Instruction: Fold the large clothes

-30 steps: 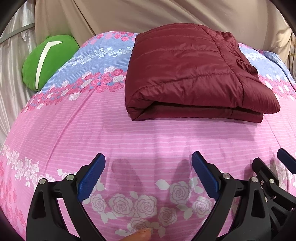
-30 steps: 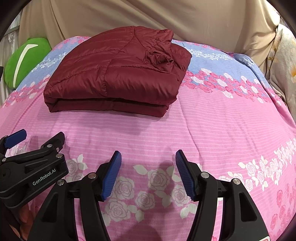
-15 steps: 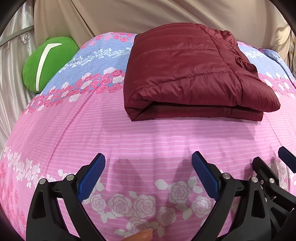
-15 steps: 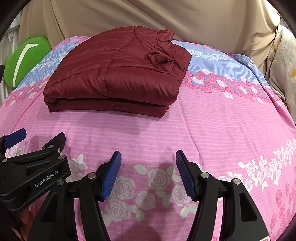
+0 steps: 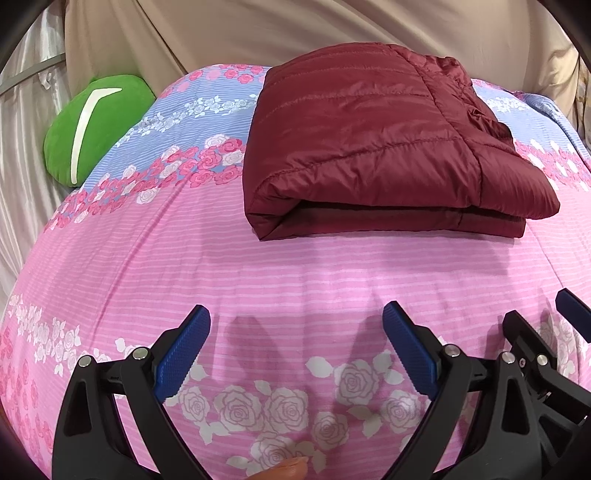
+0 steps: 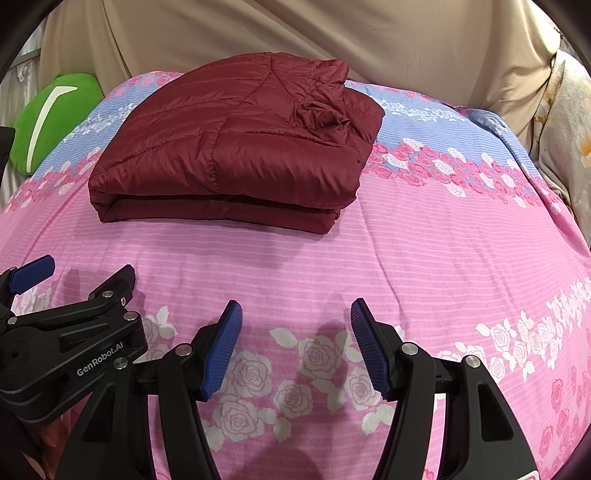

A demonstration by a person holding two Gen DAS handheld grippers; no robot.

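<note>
A dark red quilted jacket (image 5: 384,147) lies folded into a flat stack on the pink floral bed cover (image 5: 184,251); it also shows in the right wrist view (image 6: 236,147). My left gripper (image 5: 295,325) is open and empty, low over the cover, well short of the jacket's near edge. My right gripper (image 6: 295,317) is open and empty, also near the front, beside the left one. The right gripper's black body shows at the right in the left wrist view (image 5: 535,369), and the left gripper's body at the left in the right wrist view (image 6: 66,339).
A green cushion (image 5: 92,125) sits at the bed's far left, also in the right wrist view (image 6: 51,114). Beige cloth (image 6: 295,33) hangs behind the bed. A floral fabric (image 6: 565,147) hangs at the far right. A fingertip (image 5: 284,470) shows at the bottom.
Both grippers have stayed open and nearly still; the left wrist view has shifted very slightly. The jacket has not moved.
</note>
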